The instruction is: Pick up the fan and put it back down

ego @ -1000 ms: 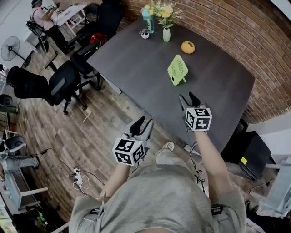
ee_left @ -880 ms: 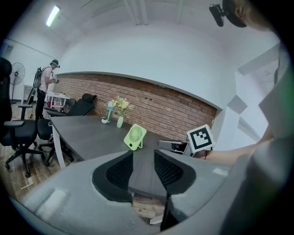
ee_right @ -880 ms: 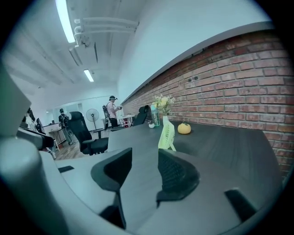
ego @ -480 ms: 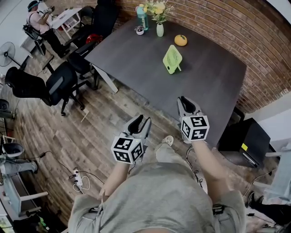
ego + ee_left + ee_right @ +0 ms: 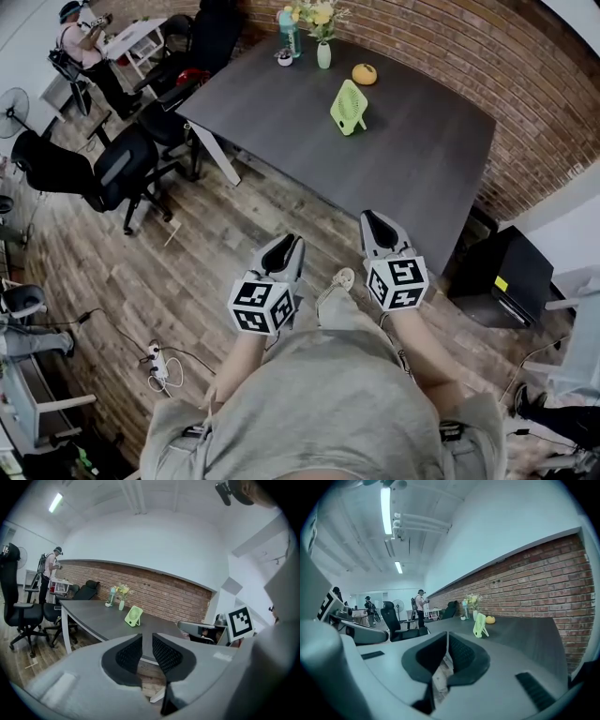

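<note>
Left gripper (image 5: 286, 246) and right gripper (image 5: 375, 220) empty, short of the table (image 5: 412, 150)
Left jaws, just closing, show a narrow gap; right jaws, closing too, meet at the tips. Fan (image 5: 348, 106) stands upright on the table, well beyond both.

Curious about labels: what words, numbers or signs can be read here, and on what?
No readable words or numbers.
Cube on left gripper, cube on right gripper: black-and-white square patterns only; both jaws just closed further, empty.
Yellow sticker on black box: too small to read.
</note>
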The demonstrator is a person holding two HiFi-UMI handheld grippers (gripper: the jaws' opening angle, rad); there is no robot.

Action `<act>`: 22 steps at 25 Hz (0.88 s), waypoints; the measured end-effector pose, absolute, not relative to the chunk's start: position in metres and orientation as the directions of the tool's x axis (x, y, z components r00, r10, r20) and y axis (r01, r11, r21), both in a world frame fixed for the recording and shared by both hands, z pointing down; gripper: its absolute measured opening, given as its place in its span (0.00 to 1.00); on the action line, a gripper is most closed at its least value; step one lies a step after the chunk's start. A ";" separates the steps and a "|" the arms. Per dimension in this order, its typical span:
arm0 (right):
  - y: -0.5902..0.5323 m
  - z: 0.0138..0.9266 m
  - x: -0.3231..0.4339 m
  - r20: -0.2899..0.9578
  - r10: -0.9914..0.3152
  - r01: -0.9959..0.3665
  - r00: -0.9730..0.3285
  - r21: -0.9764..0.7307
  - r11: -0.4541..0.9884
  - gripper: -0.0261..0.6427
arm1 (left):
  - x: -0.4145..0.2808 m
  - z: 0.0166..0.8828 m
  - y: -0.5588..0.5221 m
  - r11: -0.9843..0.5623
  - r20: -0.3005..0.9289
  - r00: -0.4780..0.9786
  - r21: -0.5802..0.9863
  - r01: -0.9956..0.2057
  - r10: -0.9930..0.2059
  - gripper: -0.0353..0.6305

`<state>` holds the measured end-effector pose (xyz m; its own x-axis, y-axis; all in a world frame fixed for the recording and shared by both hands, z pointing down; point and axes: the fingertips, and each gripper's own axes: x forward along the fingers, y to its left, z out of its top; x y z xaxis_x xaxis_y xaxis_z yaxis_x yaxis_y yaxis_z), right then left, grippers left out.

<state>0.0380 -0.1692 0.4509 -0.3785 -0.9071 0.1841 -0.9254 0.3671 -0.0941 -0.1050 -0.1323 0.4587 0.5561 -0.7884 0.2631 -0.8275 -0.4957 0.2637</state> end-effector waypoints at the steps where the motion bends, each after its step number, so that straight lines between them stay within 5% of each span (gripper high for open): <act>1: -0.160 0.449 0.036 0.181 -0.906 -0.924 -0.382 -0.094 0.370 0.06 | -0.105 0.458 -0.125 -0.496 0.261 0.556 0.263 -0.827 -0.789 0.16; 22: -0.039 0.450 0.029 0.159 -0.905 -0.918 -0.396 -0.109 0.382 0.05 | -0.103 0.456 -0.031 -0.506 0.246 0.561 0.252 -0.825 -0.791 0.11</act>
